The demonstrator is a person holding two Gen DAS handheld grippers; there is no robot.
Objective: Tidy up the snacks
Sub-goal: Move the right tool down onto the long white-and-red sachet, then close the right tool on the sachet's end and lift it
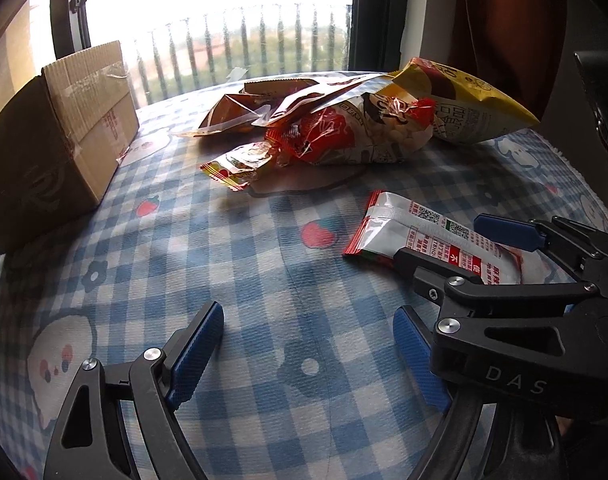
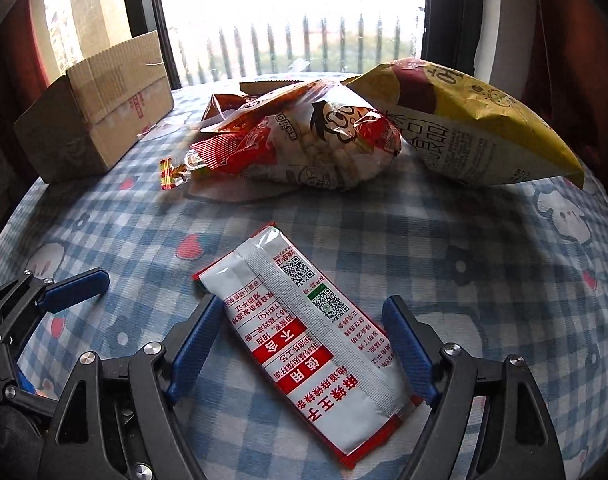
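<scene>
**Friend:** What are you doing now?

**Me:** I am tidying the snacks. I think I am at the start of picking 1 up. Far on the left stands a cardboard box. I guess the snacks go in there.

**Friend:** What is your left gripper doing?

**Me:** It hangs wide open over the checked surface. It holds nothing and touches nothing.

**Friend:** Where are the snacks?

**Me:** A pile of snack bags lies in the middle at the back, with a big yellow bag leaning on its right side. Nearer to me, well apart from the pile, lies 1 flat white and red packet.

**Friend:** And your right gripper?

**Me:** It is down over that packet. Its jaws stand on both sides of it. The left pad is at the packet's edge. The right pad is not pressing, so I have not grabbed it.

**Friend:** What next?

**Me:** I should squeeze the packet gently, lift it, and carry it left to the box.
</scene>
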